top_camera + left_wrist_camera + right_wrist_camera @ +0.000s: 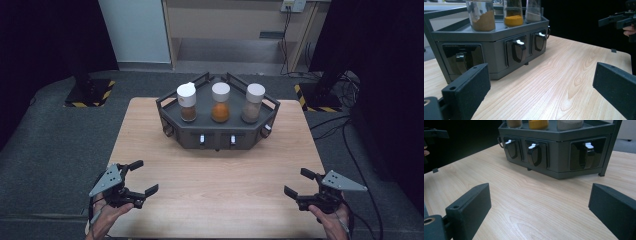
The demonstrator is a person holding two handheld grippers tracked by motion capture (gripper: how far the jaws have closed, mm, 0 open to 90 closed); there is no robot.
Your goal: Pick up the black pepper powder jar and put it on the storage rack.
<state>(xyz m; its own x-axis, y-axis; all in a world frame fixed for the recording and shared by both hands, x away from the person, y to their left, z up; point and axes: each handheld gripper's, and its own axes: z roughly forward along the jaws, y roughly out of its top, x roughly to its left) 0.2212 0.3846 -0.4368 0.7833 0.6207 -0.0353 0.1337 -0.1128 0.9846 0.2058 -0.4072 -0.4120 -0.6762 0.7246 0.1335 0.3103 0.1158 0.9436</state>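
Near edge of the wooden table (215, 185): two hand-held grippers, one at each corner, both hovering just above the wood and aimed inward toward the far middle.

Left gripper (140, 177): jaws wide apart, nothing between them. In the left gripper view bare tabletop runs between the two black pads (466, 92).

Right gripper (299, 182): jaws likewise spread wide, nothing held. The right gripper view shows plain wood grain between them.

The thing both point at: a dark grey hexagonal spice rack (217, 131) at the far centre of the table, well apart from both grippers, ahead and to the right of the left one, ahead and to the left of the right one. Neither touches it.

On the rack's top deck, three clear jars with white caps stand upright in a row: brown powder jar (187, 102) on the left, orange powder jar (220, 103) in the middle, grey-beige powder jar (253, 103) on the right.

The front faces of the rack carry glossy black recesses with small white-tipped levers (519, 42).

Grey carpet (60, 140) surrounds the table.
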